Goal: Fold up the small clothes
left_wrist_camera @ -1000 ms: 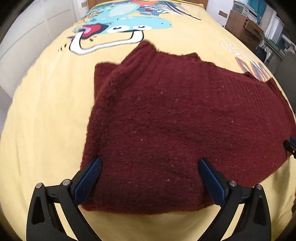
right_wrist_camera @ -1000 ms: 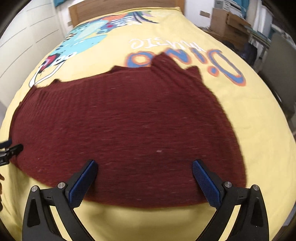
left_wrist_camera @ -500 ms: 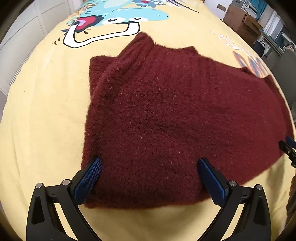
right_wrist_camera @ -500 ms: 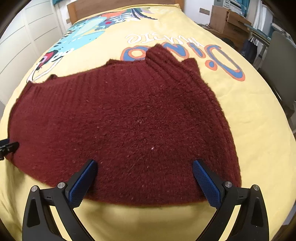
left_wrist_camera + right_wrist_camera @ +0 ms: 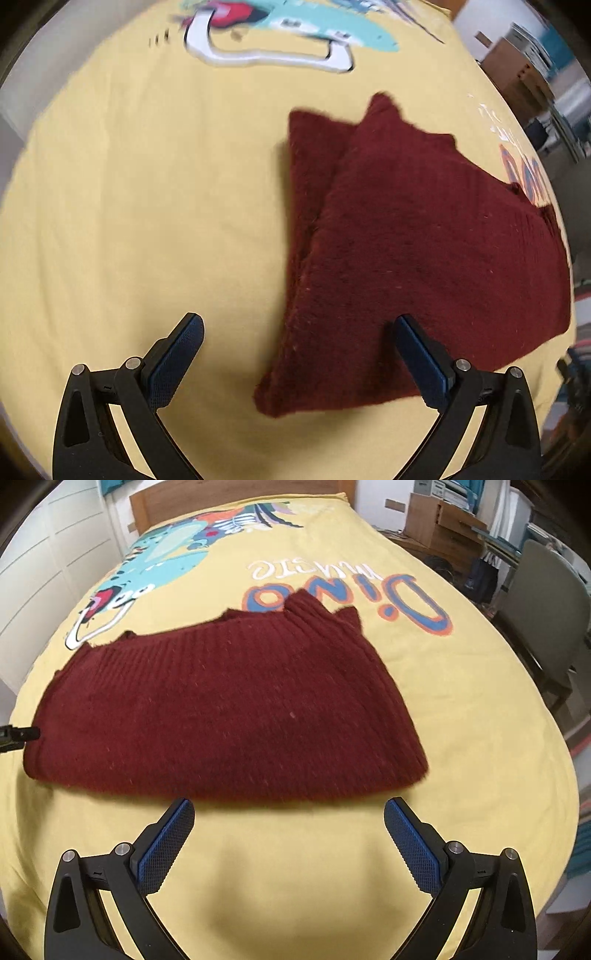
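I've pulled both grippers back: the left gripper (image 5: 295, 343) and right gripper (image 5: 289, 821) now gape empty, off the folded maroon sweater (image 5: 229, 716), which stays flat on the yellow dinosaur bedspread (image 5: 461, 709).

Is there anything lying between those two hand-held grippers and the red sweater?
Nothing visible. Only bare yellow bedspread separates the right hand-held gripper from the sweater; the left hand-held gripper is open right at the sweater's corner.
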